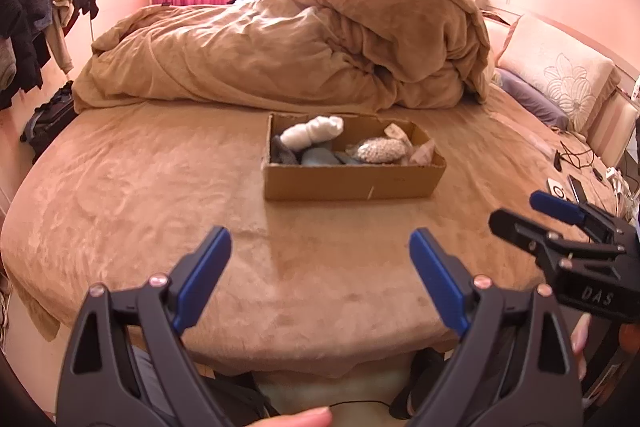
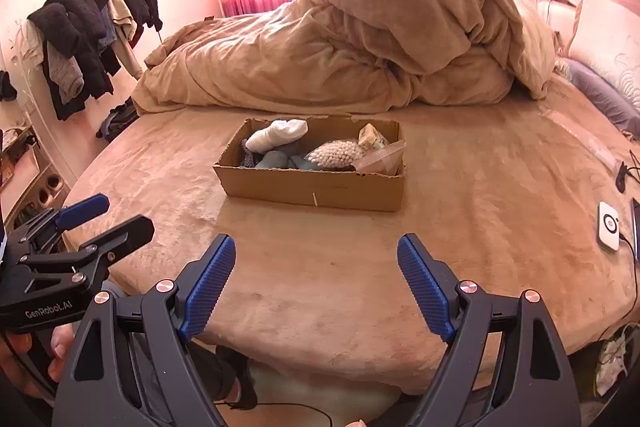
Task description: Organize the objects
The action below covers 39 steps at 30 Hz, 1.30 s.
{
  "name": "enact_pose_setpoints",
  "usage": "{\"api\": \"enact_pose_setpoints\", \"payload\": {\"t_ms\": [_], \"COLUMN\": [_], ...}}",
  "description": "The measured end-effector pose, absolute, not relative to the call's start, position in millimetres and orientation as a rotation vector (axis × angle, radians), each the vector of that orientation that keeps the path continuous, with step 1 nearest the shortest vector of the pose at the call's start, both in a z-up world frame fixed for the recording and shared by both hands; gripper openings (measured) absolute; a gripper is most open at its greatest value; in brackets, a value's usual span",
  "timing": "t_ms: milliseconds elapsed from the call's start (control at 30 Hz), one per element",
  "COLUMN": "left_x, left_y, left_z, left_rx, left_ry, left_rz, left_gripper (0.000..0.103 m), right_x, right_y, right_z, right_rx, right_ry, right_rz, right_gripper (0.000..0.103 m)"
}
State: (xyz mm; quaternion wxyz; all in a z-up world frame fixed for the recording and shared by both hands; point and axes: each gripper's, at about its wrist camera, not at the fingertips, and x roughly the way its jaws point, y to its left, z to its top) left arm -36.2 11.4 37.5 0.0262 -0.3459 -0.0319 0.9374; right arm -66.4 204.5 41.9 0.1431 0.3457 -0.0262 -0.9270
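Note:
An open cardboard box (image 1: 352, 181) (image 2: 312, 191) sits in the middle of the tan bed. Inside lie a white rolled sock (image 1: 314, 131) (image 2: 278, 135), grey-blue socks (image 1: 318, 158) (image 2: 276, 159), a bag of white beads (image 1: 382, 150) (image 2: 336, 151) and a clear plastic bag (image 2: 382, 159). My left gripper (image 1: 320, 239) hangs open over the bed's near edge, short of the box, with nothing between its blue pads. To its right my right gripper (image 2: 316, 245) (image 1: 514, 211) is likewise open and holds nothing. From the right wrist view the left gripper (image 2: 120, 213) shows at the left.
A heaped tan duvet (image 1: 288, 51) (image 2: 360, 47) fills the bed behind the box. Pillows (image 1: 560, 75) lie at the right. A small white device (image 2: 609, 226), a phone and cables lie near the right edge. Dark clothes hang on a rack (image 1: 36, 15) (image 2: 88, 35) at the left.

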Motion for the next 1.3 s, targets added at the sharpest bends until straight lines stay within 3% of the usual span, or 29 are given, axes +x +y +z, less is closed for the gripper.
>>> {"api": "enact_pose_setpoints", "payload": {"t_ms": [1300], "left_x": [-30], "left_y": [5], "left_z": [25], "left_rx": [-1.046], "left_ry": [-0.145], "left_rz": [2.89], "left_gripper": [0.092], "right_x": [-61], "right_y": [213], "right_z": [22], "right_rx": [1.041], "right_ry": [-0.034], "right_rz": [-2.722], "right_gripper": [0.086]}}
